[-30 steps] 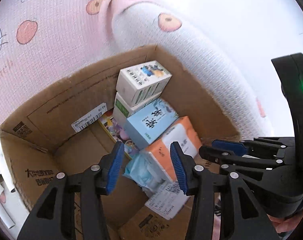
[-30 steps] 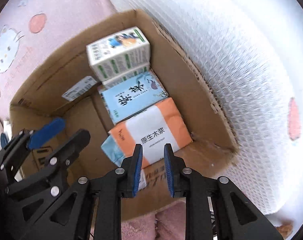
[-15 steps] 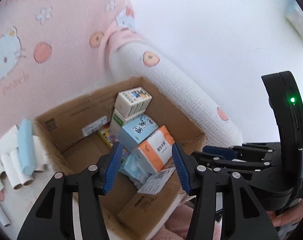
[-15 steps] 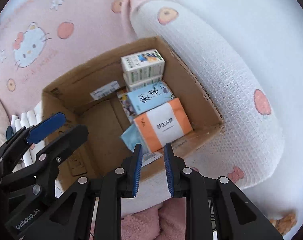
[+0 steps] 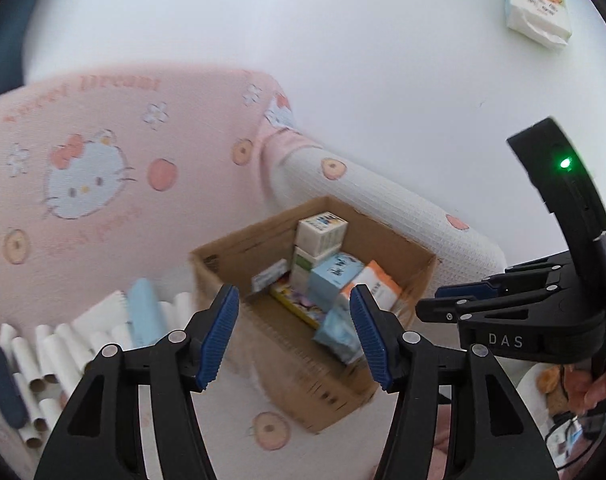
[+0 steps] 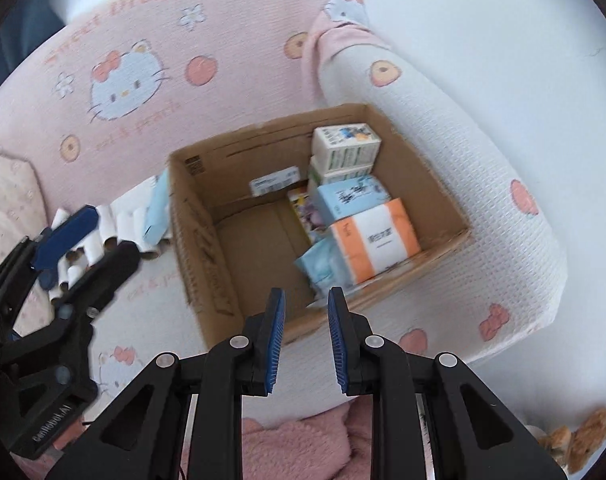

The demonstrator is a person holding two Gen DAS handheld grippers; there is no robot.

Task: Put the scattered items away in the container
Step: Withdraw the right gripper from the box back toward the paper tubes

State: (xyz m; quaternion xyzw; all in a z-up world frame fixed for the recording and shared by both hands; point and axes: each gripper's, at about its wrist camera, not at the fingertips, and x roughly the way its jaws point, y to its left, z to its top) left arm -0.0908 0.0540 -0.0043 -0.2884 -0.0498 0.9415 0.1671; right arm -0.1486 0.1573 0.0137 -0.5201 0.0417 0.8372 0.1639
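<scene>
Left wrist view: left gripper [image 5: 295, 330], jaws opening, nothing between them. Cardboard box [image 5: 231, 264] beyond, part filled. Tissue pack [image 5: 537, 0] lies far right on the white surface, well apart; likely light, soft; take across its short sides.

Right wrist view: right gripper [image 6: 303, 336], narrow gap, empty, above box's near wall. Paper tubes [image 6: 107, 224] lie left of box, beside left gripper; likely light, crushable.

Open cardboard box [image 6: 207, 248] sits on the pink blanket, left half bare inside. Right side's packed w/ an orange-white tissue pack [image 6: 377, 238], blue pack [image 6: 349, 196], white cartons [image 6: 345, 146] stacked at far corner. Paper tubes [image 5: 55, 354] lie just left of it, outside.
</scene>
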